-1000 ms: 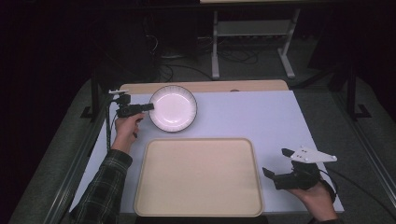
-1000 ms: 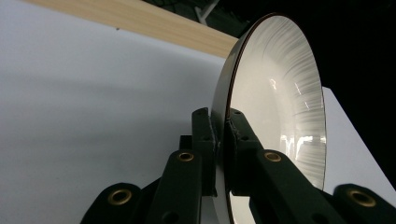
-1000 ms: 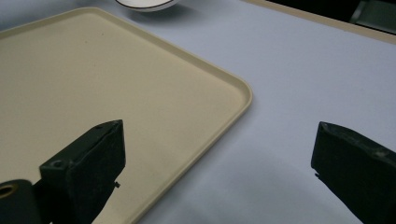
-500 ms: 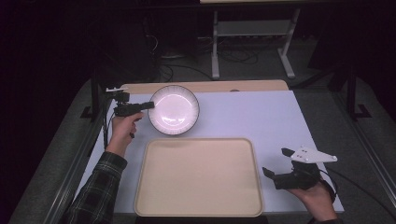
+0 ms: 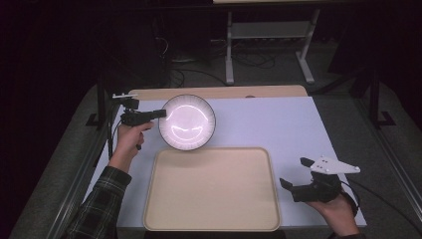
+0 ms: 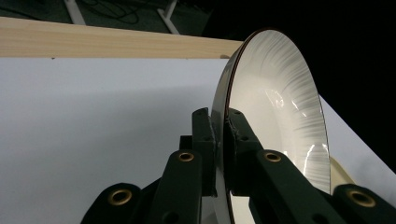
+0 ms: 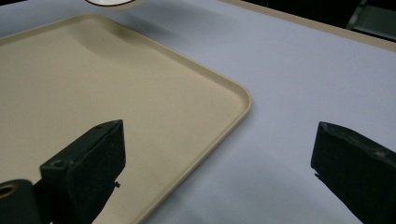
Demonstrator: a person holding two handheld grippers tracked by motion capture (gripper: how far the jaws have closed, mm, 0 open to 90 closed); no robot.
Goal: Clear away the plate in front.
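Since a second ago the white bowl [image 5: 187, 122] has come up and nearer the tray [image 5: 211, 219], lifted by the left gripper [image 5: 160, 113]. Its jaws are clamped tight on the bowl's rim (you can see the rim pinched between them in the left gripper view [image 6: 222, 140]). Now the bowl hangs tilted near the back left part of the white table [image 5: 278, 124], with its near edge just over the tray's back edge. At the table's front right corner the right gripper [image 5: 294, 173] has not moved, and its jaws are wide apart with nothing between them, beside the tray's right edge.
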